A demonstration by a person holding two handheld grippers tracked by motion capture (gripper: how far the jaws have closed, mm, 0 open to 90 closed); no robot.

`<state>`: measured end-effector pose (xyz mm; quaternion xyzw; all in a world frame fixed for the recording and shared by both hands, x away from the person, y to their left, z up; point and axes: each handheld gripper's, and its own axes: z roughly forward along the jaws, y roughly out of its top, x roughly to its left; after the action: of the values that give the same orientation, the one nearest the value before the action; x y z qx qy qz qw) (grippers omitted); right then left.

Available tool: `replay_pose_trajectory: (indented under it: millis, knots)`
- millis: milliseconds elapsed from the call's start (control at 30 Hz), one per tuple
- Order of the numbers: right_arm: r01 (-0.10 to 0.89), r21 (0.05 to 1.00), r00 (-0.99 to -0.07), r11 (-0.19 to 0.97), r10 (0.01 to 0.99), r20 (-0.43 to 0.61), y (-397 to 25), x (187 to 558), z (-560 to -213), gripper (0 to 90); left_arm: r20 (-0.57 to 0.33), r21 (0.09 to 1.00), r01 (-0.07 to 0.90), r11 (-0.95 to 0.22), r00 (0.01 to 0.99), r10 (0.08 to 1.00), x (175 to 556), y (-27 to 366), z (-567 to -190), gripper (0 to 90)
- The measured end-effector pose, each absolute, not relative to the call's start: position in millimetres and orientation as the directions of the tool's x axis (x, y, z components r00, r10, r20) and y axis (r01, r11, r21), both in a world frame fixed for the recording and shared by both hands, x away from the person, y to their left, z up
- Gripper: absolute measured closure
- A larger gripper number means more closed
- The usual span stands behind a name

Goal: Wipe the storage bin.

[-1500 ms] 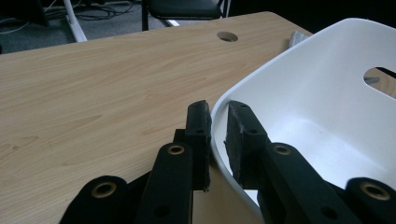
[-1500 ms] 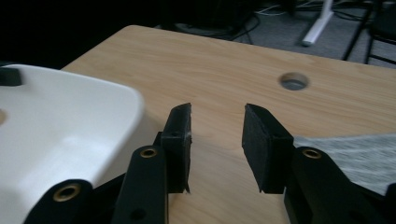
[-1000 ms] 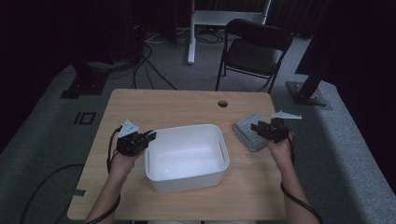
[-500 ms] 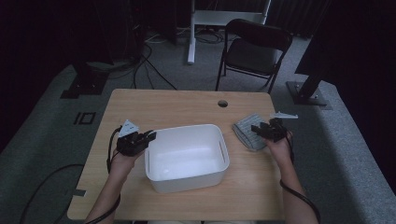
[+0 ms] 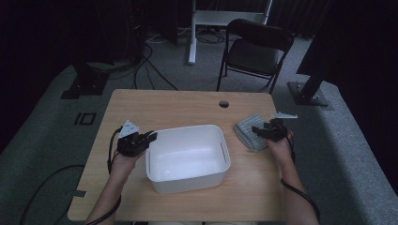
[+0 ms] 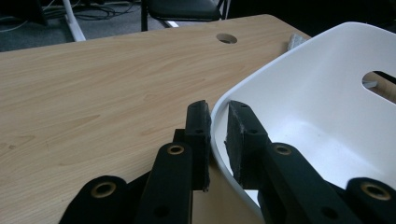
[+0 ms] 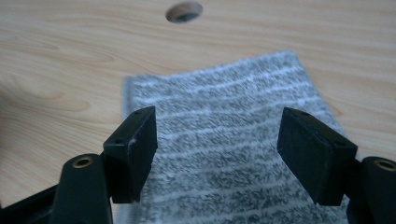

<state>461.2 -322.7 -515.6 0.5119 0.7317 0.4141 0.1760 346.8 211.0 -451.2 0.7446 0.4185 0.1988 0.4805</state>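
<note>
A white plastic bin (image 5: pixel 187 129) stands on the middle of the wooden table (image 5: pixel 164 108). My left gripper (image 5: pixel 151 137) is at the bin's left rim. In the left gripper view, the left gripper (image 6: pixel 217 112) has one jaw outside and one inside the bin wall (image 6: pixel 317 93) and is shut on the rim. A folded grey striped towel (image 5: pixel 245 131) lies flat to the right of the bin. My right gripper (image 5: pixel 257 130) hovers just over its near edge. In the right gripper view, the right gripper (image 7: pixel 217 126) is wide open and straddles the towel (image 7: pixel 224 88).
A round cable hole (image 5: pixel 224 103) sits near the table's far edge, beyond the towel. A black folding chair (image 5: pixel 256 47) stands behind the table. Bare wood lies left of the bin and in front of it.
The right gripper has edged slightly left over the towel. The left gripper and the bin have stayed put.
</note>
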Motion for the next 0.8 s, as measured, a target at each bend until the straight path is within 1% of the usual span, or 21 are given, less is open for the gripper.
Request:
replay_pose_trajectory:
  millis: [33, 67, 233, 400, 467, 800]
  knots:
    - [0.604, 0.785, -0.413, 0.137, 0.897, 0.161, -322, 462, -518, 27.0, -0.106, 0.882, 0.432, -0.188, 0.571, 0.814, 347, 211, -451, 79.0]
    - [0.619, 0.776, -0.394, 0.118, 0.902, 0.178, -322, 464, -522, 23.4, -0.105, 0.882, 0.432, -0.189, 0.571, 0.814, 347, 211, -451, 78.9]
    - [0.632, 0.764, -0.378, 0.128, 0.912, 0.160, -319, 466, -530, 21.8, -0.106, 0.882, 0.432, -0.189, 0.571, 0.814, 347, 211, -451, 78.9]
    - [0.649, 0.737, -0.380, 0.187, 0.919, 0.102, -313, 467, -542, 19.2, -0.102, 0.881, 0.432, -0.191, 0.569, 0.816, 347, 211, -451, 79.0]
    - [0.649, 0.737, -0.379, 0.189, 0.920, 0.098, -311, 467, -542, 17.4, -0.101, 0.881, 0.432, -0.192, 0.569, 0.816, 347, 210, -451, 79.0]
    - [0.656, 0.709, -0.390, 0.259, 0.920, 0.025, -302, 465, -543, 16.9, -0.104, 0.881, 0.433, -0.191, 0.570, 0.815, 347, 211, -451, 79.0]
